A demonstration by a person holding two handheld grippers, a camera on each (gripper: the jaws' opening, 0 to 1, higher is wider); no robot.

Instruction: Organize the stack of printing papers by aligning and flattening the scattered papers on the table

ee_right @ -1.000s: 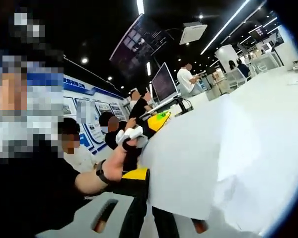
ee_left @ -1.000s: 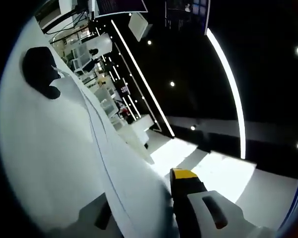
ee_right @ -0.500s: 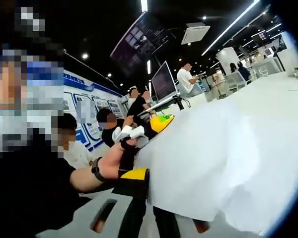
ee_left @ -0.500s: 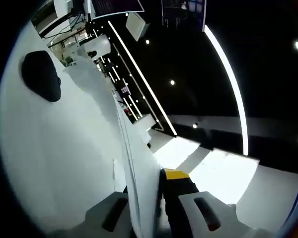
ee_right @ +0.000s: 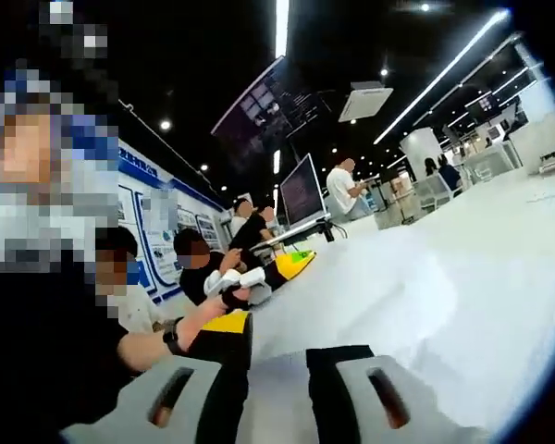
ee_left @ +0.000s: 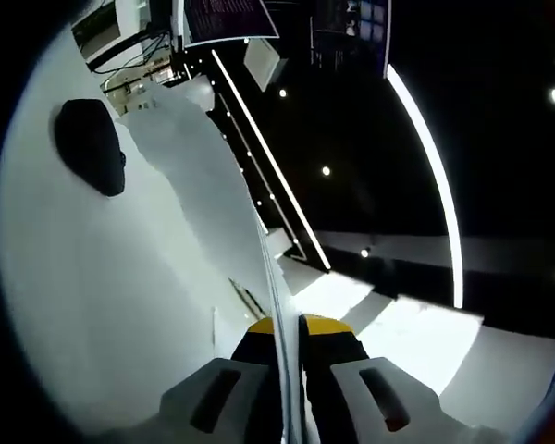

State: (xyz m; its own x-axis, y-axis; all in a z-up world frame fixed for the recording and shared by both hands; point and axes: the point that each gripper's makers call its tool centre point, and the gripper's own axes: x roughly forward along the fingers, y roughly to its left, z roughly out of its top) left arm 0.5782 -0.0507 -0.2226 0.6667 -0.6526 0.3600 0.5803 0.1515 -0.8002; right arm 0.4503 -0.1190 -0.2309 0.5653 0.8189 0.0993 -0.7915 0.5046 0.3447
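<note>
In the left gripper view, the left gripper (ee_left: 289,326), grey-bodied with black, yellow-capped jaws, has its jaws drawn nearly together on the thin edge of a white sheet of printing paper (ee_left: 203,176). The sheet rises edge-on from between the yellow tips and fans out toward the top left of the view, standing upright off the white table (ee_left: 83,277). A dark, rounded object (ee_left: 91,146) lies on the table beside the sheet; what it is cannot be told. Long white ceiling light strips (ee_left: 425,148) cross the black ceiling behind.

In the right gripper view, the right gripper (ee_right: 276,356) points across the same white table (ee_right: 499,259), where the white paper (ee_right: 388,296) lies spread in front of it. Its two black jaws stand slightly apart with a pale strip showing between them; whether they clamp the paper cannot be told. At the far edge of the paper a person's forearm with a dark wristband (ee_right: 172,338) reaches in, the hand (ee_right: 233,287) gripping the other yellow-and-black gripper. People (ee_right: 194,264) sit along the left side, and a person in a white shirt (ee_right: 344,185) stands by a dark monitor (ee_right: 303,190).
</note>
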